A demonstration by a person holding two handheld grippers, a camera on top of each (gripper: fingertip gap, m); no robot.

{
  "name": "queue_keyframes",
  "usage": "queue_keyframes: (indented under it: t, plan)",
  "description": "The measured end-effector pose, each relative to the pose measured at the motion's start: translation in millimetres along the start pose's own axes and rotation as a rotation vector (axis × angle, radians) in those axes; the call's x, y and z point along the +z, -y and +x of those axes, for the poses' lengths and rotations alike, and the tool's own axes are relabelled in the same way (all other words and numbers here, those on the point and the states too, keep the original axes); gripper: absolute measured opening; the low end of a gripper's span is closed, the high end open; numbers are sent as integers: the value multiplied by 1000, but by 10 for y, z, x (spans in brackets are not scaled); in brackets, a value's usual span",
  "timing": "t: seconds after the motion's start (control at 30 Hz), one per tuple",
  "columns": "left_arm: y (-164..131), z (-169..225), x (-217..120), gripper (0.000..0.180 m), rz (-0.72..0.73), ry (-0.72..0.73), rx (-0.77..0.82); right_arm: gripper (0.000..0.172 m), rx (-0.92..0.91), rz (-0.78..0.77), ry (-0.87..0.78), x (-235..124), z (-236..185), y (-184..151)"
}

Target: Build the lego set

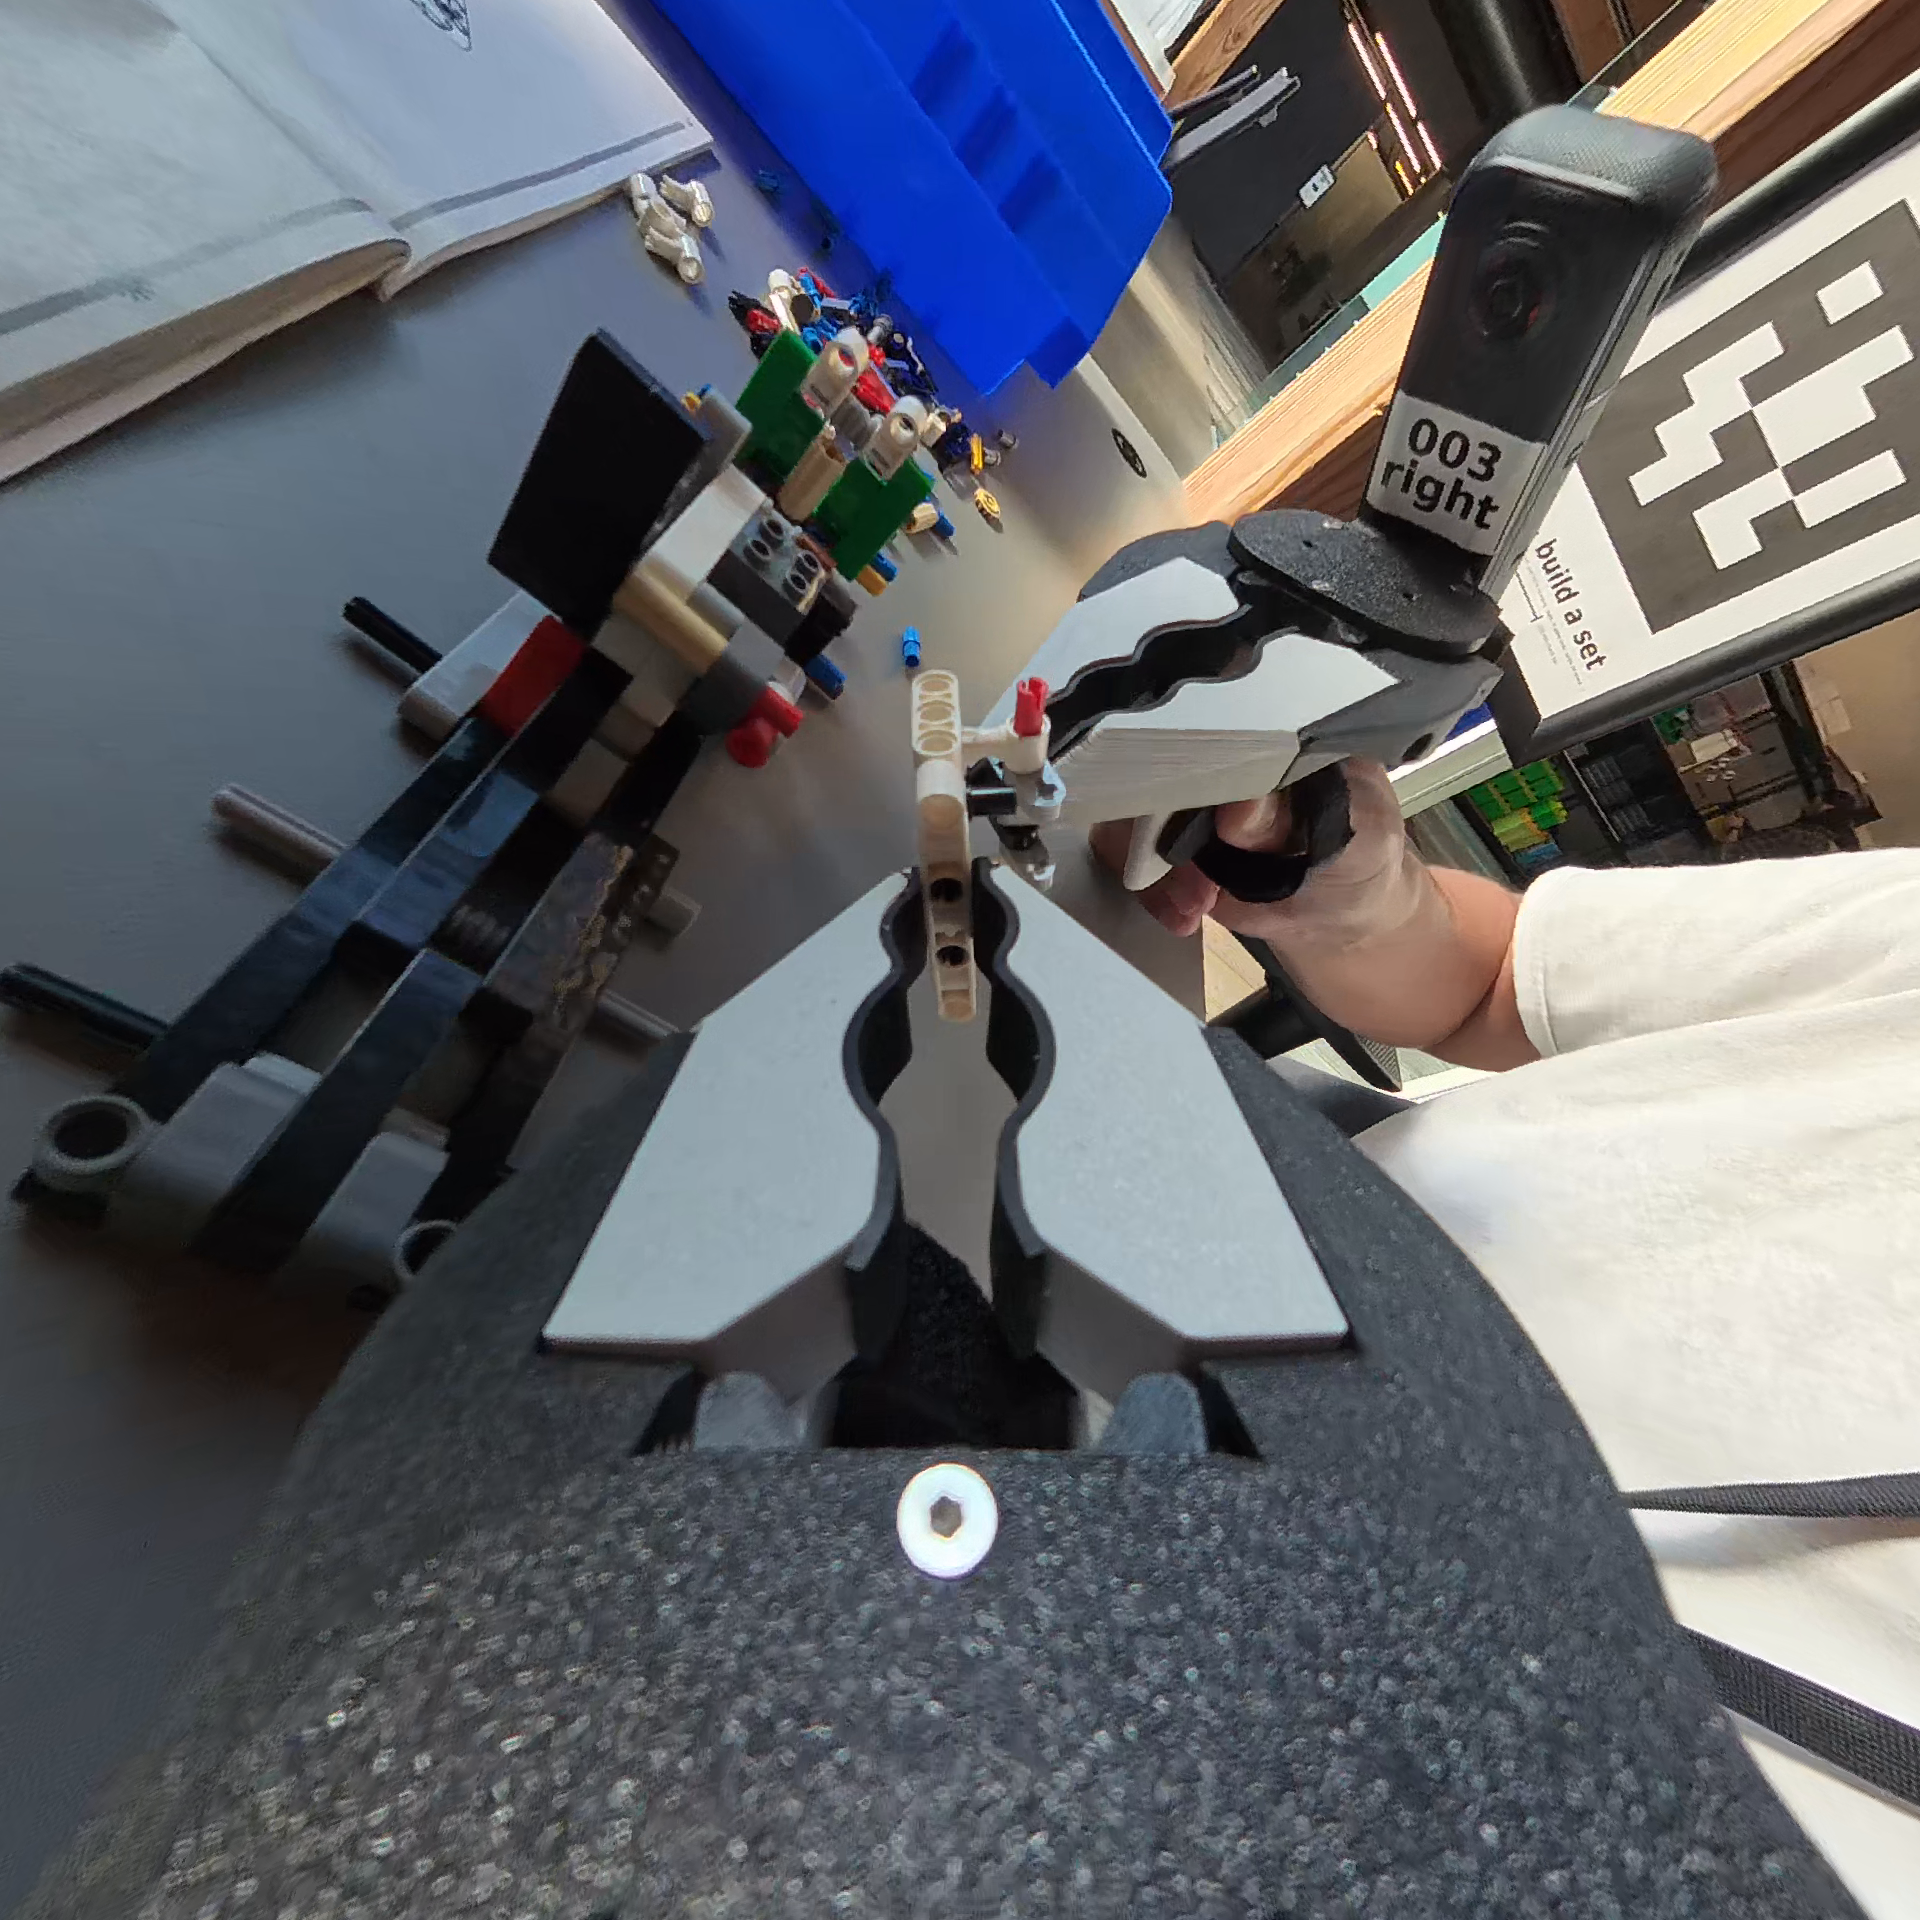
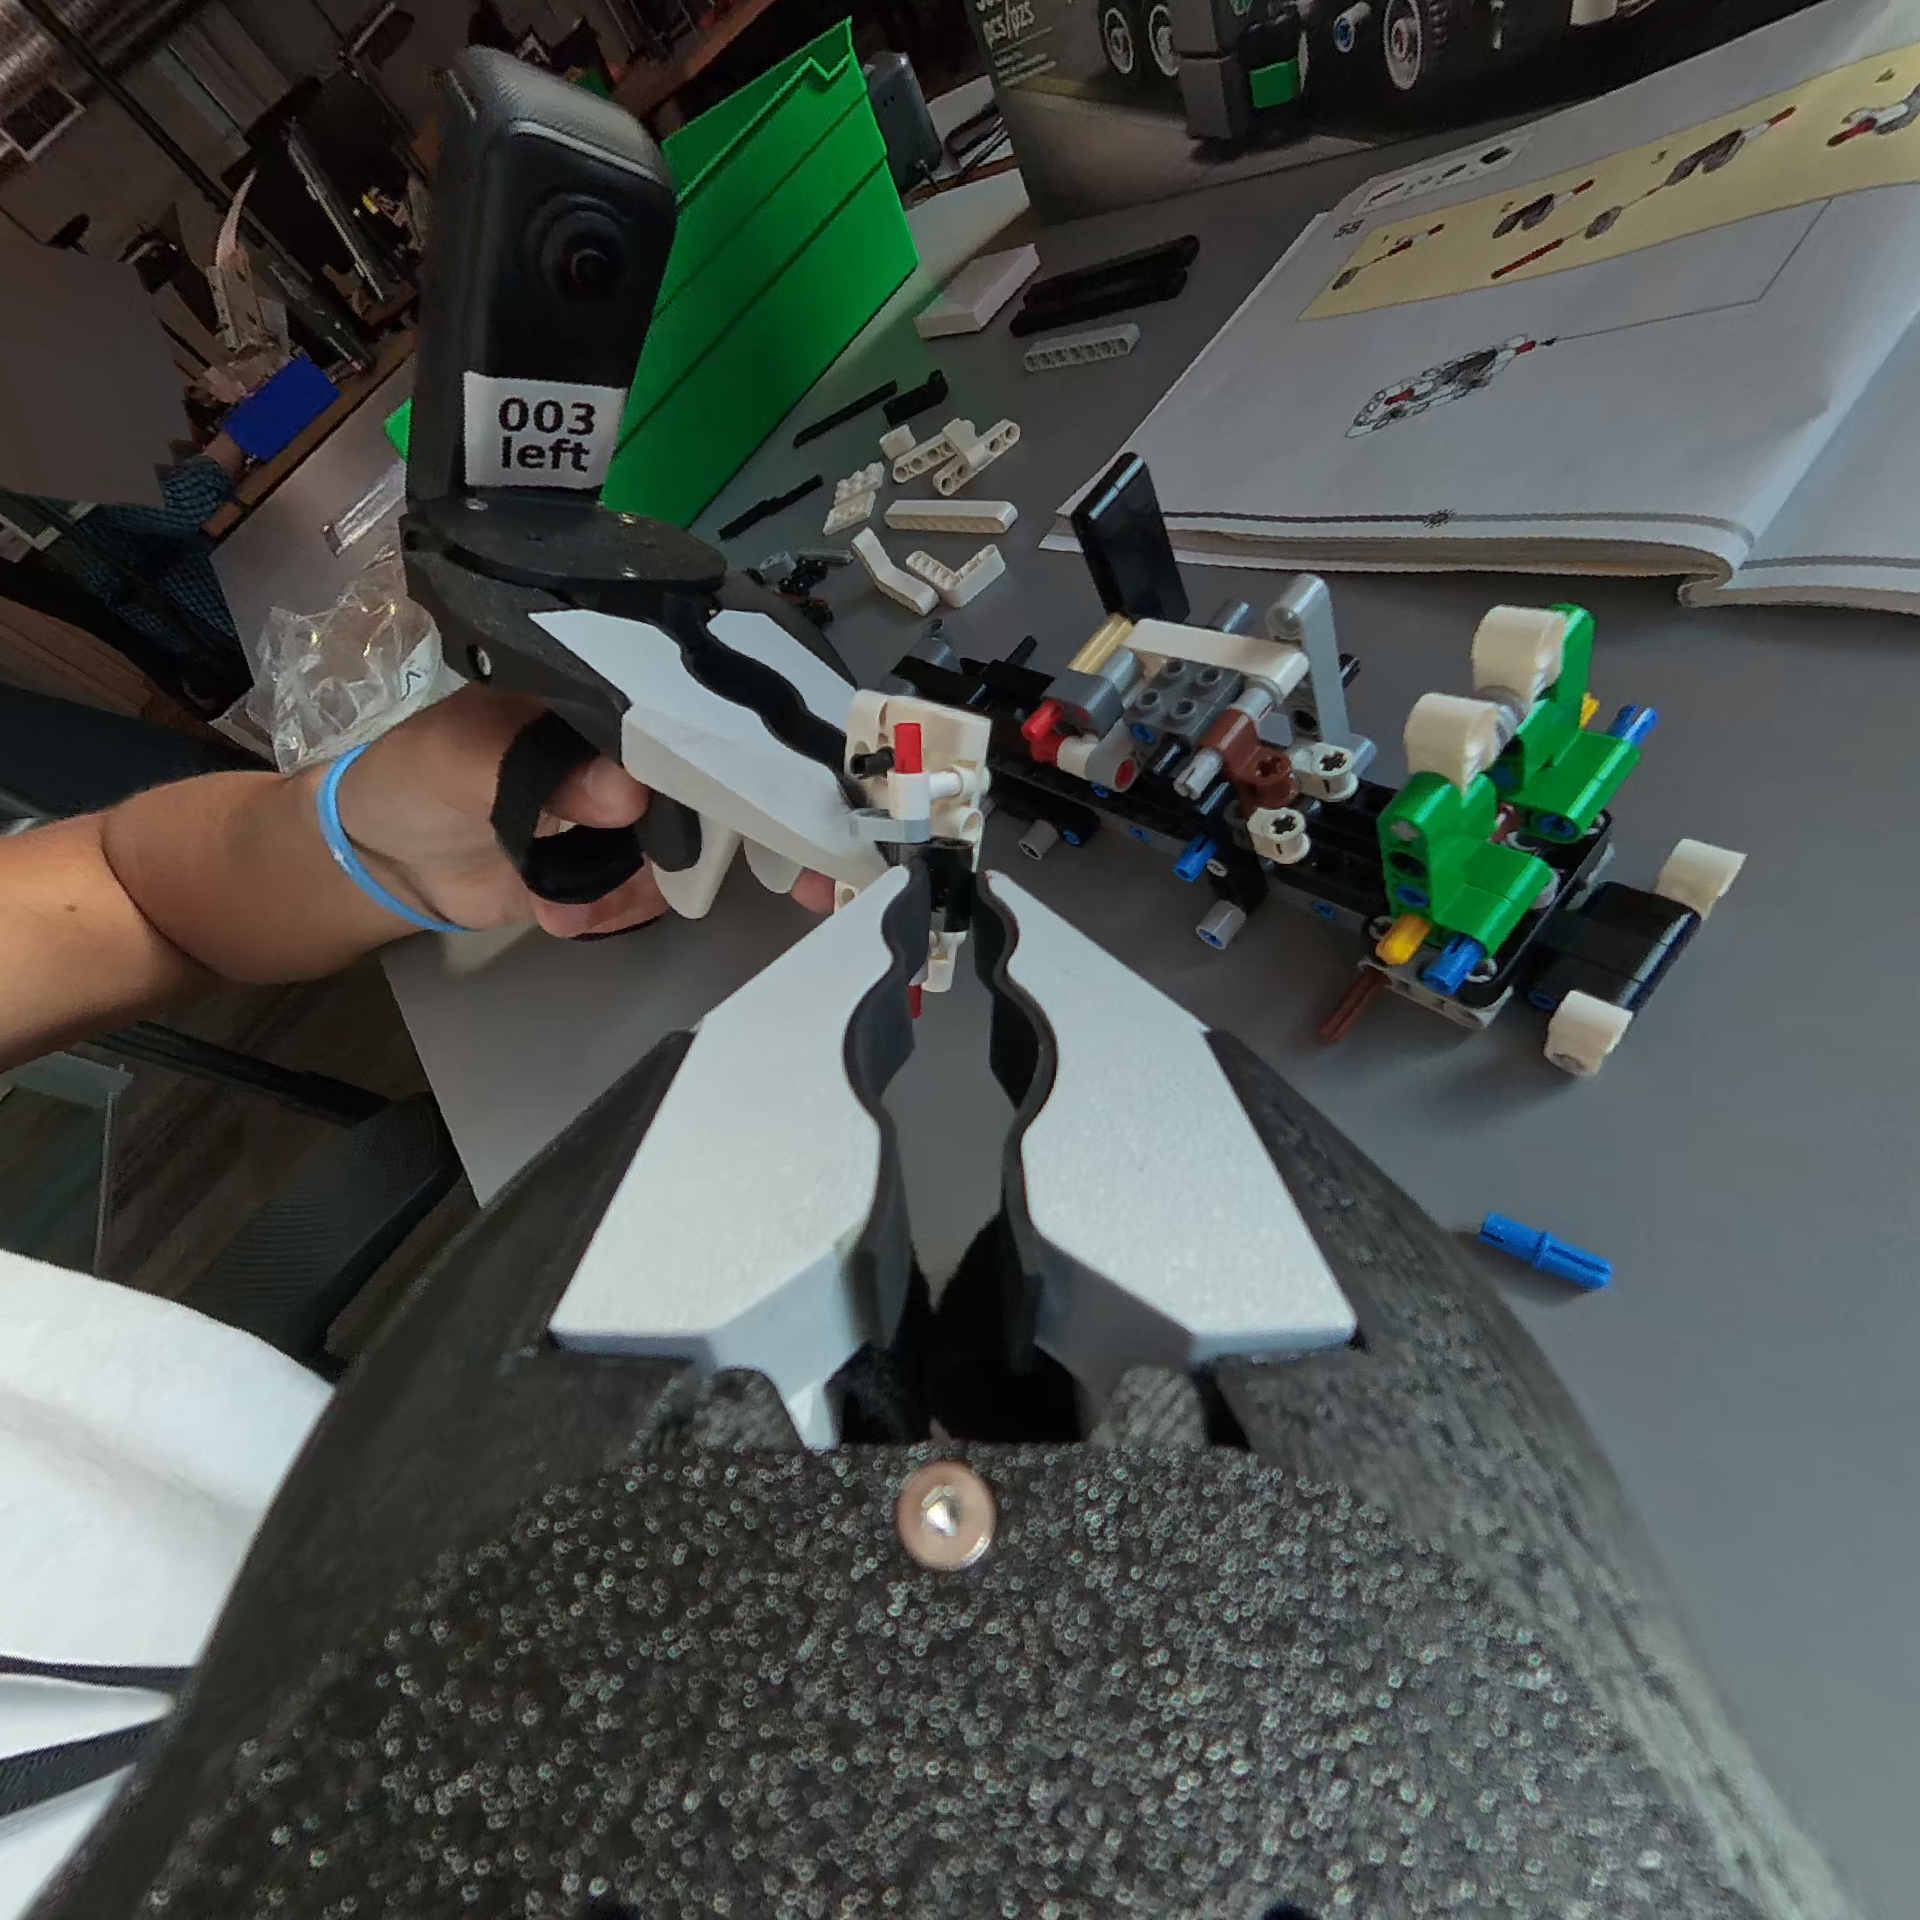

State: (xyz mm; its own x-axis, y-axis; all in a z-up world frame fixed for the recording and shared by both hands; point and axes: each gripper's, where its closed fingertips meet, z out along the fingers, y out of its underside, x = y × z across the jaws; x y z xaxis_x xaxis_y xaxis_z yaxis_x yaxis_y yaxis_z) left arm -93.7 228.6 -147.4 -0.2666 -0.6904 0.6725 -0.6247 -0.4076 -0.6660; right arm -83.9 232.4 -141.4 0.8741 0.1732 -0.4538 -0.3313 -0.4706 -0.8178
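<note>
The left gripper (image 1: 948, 914) pinched the lower end of a cream beam (image 1: 943, 821), whose long axis ran straight ahead from the fingers, above the table (image 1: 312, 499). The right gripper (image 2: 948, 914) pinched a small connector cluster (image 2: 940, 831) pinned to that beam; its clamped part was half hidden by the pads.

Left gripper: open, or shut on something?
Shut on the white beam: both pads of the left gripper press its sides.
</note>
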Motion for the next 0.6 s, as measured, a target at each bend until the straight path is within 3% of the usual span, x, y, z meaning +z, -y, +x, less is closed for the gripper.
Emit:
queue_keyframes:
  t: [0.2,0.6]
  plan:
    - [-13,-37,13,6,0,91,70,6,51,41,-126,11,25,-42]
    - [-24,1,16,6,-4,82,95,5,113,74,-114,-19,15,-54]
